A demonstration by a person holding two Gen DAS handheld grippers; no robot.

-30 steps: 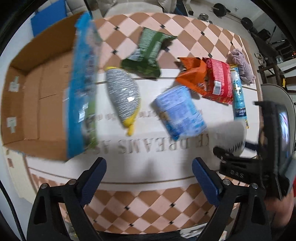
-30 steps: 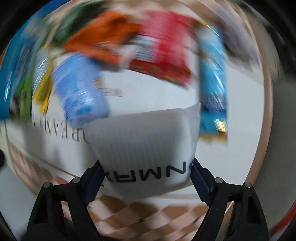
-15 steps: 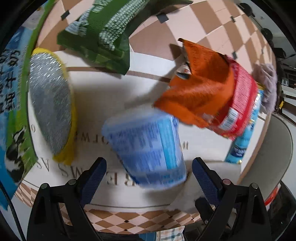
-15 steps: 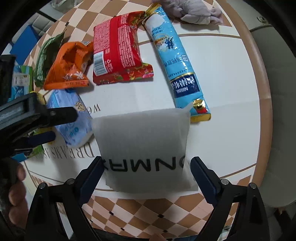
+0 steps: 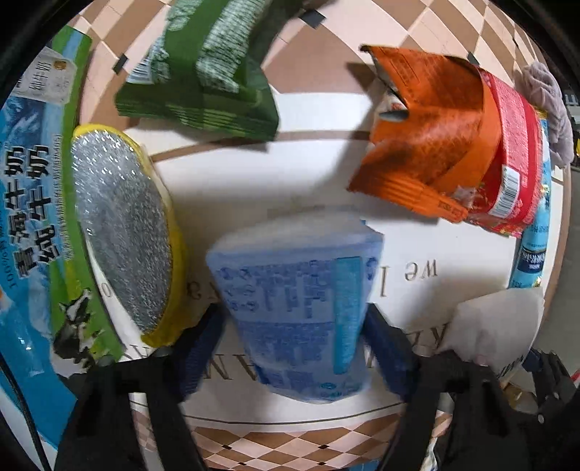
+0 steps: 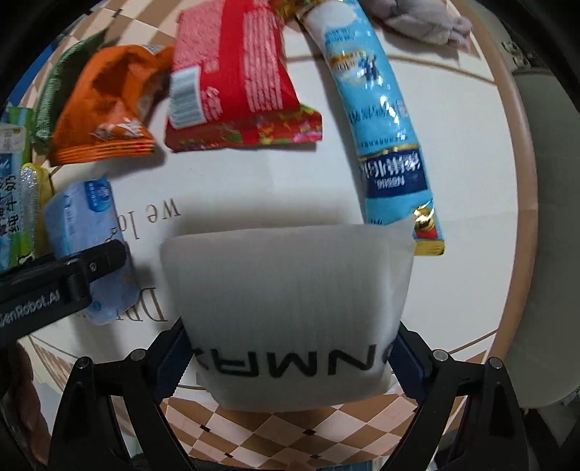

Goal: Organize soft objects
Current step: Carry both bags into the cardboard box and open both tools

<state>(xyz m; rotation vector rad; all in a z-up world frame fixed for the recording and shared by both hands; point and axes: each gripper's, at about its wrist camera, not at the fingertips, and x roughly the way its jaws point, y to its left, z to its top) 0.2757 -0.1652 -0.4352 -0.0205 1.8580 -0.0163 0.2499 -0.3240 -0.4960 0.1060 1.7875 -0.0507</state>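
Observation:
My left gripper [image 5: 293,347] is open with its jaws on either side of a blue tissue pack [image 5: 297,304] that lies on the white table mat [image 5: 253,188]; contact cannot be told. The pack also shows in the right wrist view [image 6: 90,250], partly behind the left gripper's body [image 6: 54,282]. My right gripper [image 6: 290,347] is shut on a white foam pouch [image 6: 286,297] with black letters, held above the mat. The pouch shows at the right in the left wrist view [image 5: 496,326].
On the mat lie a silver-and-yellow bag [image 5: 119,224], a green bag [image 5: 203,79], an orange bag [image 5: 427,126], a red bag [image 6: 232,72], a long light-blue packet [image 6: 380,119] and a grey cloth [image 6: 417,18]. A big blue-and-green milk bag [image 5: 32,217] stands at the left.
My left gripper has moved down and forward until its open jaws flank the blue tissue pack. The right gripper keeps hold of the white pouch and has steadied near the table's front.

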